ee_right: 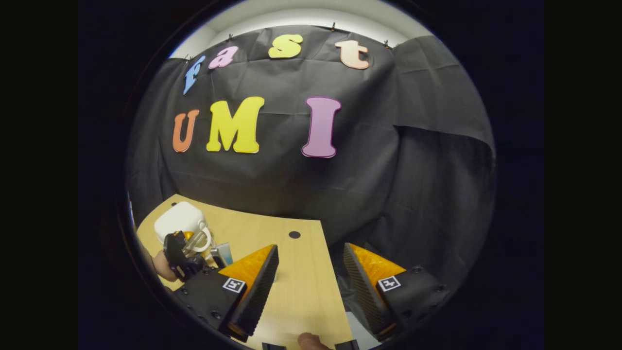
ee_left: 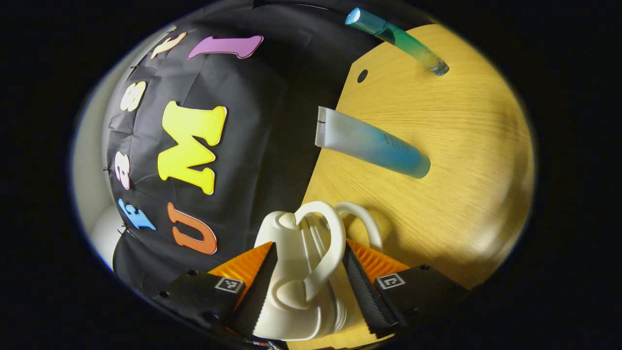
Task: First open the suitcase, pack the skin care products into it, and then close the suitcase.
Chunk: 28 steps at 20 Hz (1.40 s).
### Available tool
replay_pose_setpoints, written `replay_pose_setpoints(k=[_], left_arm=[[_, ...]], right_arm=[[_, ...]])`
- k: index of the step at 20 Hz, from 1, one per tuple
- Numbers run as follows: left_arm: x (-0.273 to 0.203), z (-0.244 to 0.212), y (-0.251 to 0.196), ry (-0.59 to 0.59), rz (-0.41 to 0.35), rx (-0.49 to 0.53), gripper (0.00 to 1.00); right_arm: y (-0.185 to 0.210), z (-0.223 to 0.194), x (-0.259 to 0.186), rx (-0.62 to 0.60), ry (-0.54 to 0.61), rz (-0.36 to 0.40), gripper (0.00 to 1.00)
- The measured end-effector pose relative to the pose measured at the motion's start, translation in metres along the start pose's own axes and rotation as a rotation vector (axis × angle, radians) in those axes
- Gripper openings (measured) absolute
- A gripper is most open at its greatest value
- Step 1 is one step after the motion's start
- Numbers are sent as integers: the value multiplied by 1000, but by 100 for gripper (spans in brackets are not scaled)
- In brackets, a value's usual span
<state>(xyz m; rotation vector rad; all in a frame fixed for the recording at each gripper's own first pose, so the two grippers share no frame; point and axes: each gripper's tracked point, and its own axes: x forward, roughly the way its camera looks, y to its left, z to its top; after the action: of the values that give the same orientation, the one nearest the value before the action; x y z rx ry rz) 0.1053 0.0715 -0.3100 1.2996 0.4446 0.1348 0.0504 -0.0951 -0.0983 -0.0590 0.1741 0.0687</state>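
Note:
In the left gripper view the white suitcase (ee_left: 291, 272) lies on the wooden table (ee_left: 466, 160) between my left gripper's fingers. Its looped handles (ee_left: 330, 238) curve up at the fingertips. My left gripper (ee_left: 310, 253) stands open around it, and a strip of table shows between the case and the right finger. Beyond it lie a white-and-blue tube (ee_left: 371, 143) and a teal tube (ee_left: 396, 41). The right gripper view shows the suitcase (ee_right: 179, 218) at the far left with the left gripper (ee_right: 182, 253) at its handle. My right gripper (ee_right: 310, 253) is open and holds nothing.
The table's far edge, with a small round hole (ee_left: 362, 76), meets the black cloth wall. In the right gripper view a hand (ee_right: 163, 266) holds the left gripper and a tube (ee_right: 222, 253) lies beside it. A fingertip (ee_right: 308, 340) shows at the bottom edge.

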Motion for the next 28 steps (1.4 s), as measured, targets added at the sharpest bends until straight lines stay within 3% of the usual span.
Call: replay_pose_setpoints(k=[1,5,7,10,12,19,24,28], left_arm=[[3,-3,-2,18,-15,11,70],[13,-10,-5,55,-39,74,40],[14,-7,-5,51,-59,127,28],[11,-4,1,24,-61,118,19],[8,-4,5,12,-55,108,8],[12,-1,41,-57,-128,-21,5],[6,-9,98,-88,-123,-154,5],[2,-31,148,-112,-146,-333,5]], right_arm=[[2,0,1,2,-3,16,80],[14,9,-2,-33,-24,32,80],[25,14,-5,-42,-32,25,80],[44,20,-8,-54,-47,12,79],[57,22,-12,-47,-49,4,79],[93,26,-24,-39,-52,-36,80],[133,18,-33,-59,-26,-22,80],[161,29,-38,-87,-44,-17,80]])
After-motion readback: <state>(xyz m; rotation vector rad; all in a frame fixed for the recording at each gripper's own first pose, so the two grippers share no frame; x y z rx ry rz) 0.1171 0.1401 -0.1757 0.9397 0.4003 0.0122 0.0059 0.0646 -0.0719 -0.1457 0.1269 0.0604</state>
